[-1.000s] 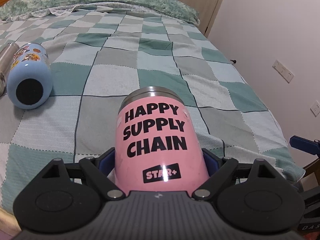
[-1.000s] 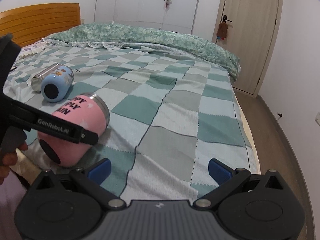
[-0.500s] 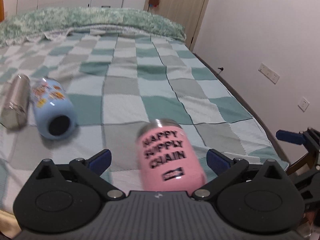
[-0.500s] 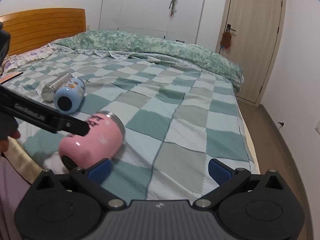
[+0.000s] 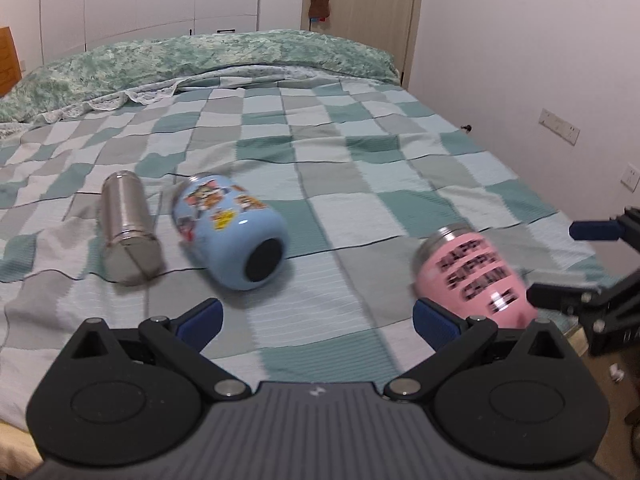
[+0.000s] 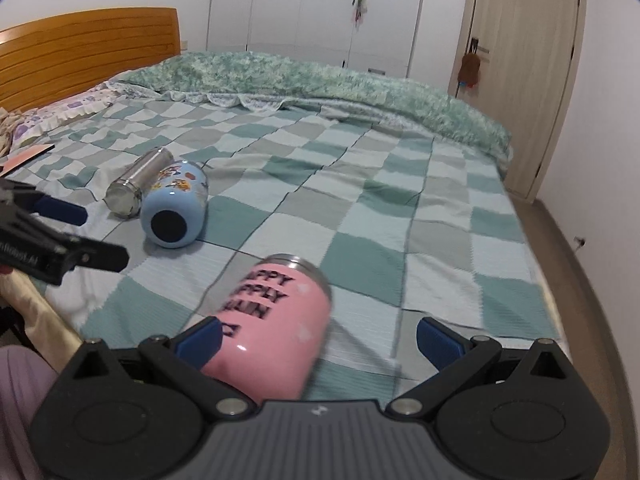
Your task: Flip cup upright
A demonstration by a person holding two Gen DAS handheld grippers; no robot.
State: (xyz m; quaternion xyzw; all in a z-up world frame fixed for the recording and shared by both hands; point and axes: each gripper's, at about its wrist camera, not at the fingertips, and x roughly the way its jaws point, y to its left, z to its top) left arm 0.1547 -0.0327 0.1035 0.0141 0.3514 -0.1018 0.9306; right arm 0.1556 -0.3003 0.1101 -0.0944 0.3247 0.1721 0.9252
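A pink cup (image 5: 472,276) with black lettering lies on its side near the bed's front edge, steel rim pointing away. It also shows in the right wrist view (image 6: 276,320). My left gripper (image 5: 318,320) is open and empty, to the left of the pink cup. My right gripper (image 6: 318,340) is open, with the pink cup lying just inside its left finger. A light blue cartoon cup (image 5: 230,232) lies on its side further left; it also shows in the right wrist view (image 6: 176,208).
A steel bottle (image 5: 126,220) lies next to the blue cup. The checked bedspread (image 5: 320,152) covers the bed, with a green quilt (image 6: 320,80) at the far end. A wall (image 5: 540,60) runs along the right side, a wooden headboard (image 6: 80,52) stands at the left.
My left gripper has let go of the pink cup, opened wide and swung left and back. The cup lies on the bed. My right gripper has moved in toward it.
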